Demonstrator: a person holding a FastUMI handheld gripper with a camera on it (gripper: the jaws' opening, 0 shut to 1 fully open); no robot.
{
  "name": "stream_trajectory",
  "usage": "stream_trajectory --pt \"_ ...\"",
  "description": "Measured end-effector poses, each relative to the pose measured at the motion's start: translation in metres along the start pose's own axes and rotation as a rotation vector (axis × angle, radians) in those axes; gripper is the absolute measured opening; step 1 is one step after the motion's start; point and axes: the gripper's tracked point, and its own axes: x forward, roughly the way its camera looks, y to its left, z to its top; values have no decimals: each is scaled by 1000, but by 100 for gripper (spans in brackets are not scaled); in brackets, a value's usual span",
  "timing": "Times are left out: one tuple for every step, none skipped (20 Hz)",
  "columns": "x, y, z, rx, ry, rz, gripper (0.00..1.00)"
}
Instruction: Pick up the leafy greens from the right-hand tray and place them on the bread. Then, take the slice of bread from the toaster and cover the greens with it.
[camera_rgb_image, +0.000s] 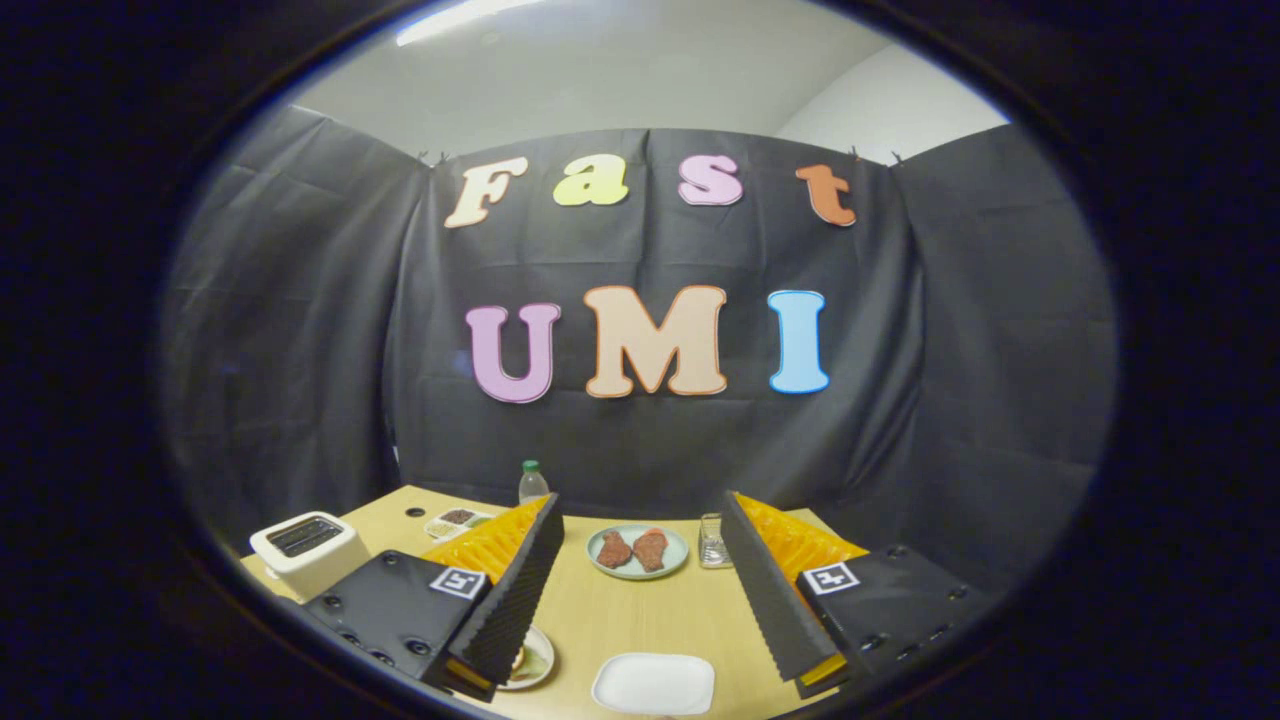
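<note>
Clearly our gripper (640, 600) stands wide open above the pale wooden table (600, 610), its two fingers spread well apart and holding nothing. Between them, at the near edge, lies a white rounded-square tray (654, 683) whose surface looks bare. Just under the left finger sits a small round white plate (533, 662) with something pale and greenish on it; we cannot tell whether that is bread alone, or bread already carrying the leafy greens, since the finger hides most of it. Far left stands the white two-slot toaster (308, 549); we cannot make out a slice in its dark slots. Beyond the fingers rests a pale green round plate (637, 551) holding two reddish-brown pieces, with a small clear glass container (712, 541) just right of it, a divided white dish of dark bits (455, 522) to the left, and a clear plastic bottle with a green cap (532, 482) at the far side.

We judge the risks so: the plate under the left finger is hidden, so a blind descent could knock it or scatter what lies on it. Reaching for the toaster could tip the light box if a finger catches its rim.
</note>
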Motion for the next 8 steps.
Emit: stream_trajectory --pt "0 -3 -1 4 6 -8 98" --pt "1 -6 -3 9 10 -18 98" --pt "2 -8 -3 17 7 -23 98" --pt "2 -9 -2 24 6 -27 98" --pt "2 -10 0 26 2 -31 98" --pt "5 -11 2 24 -4 -34 98" --pt "6 -12 2 16 -3 -35 98" --pt "8 -13 3 9 -5 -37 98"
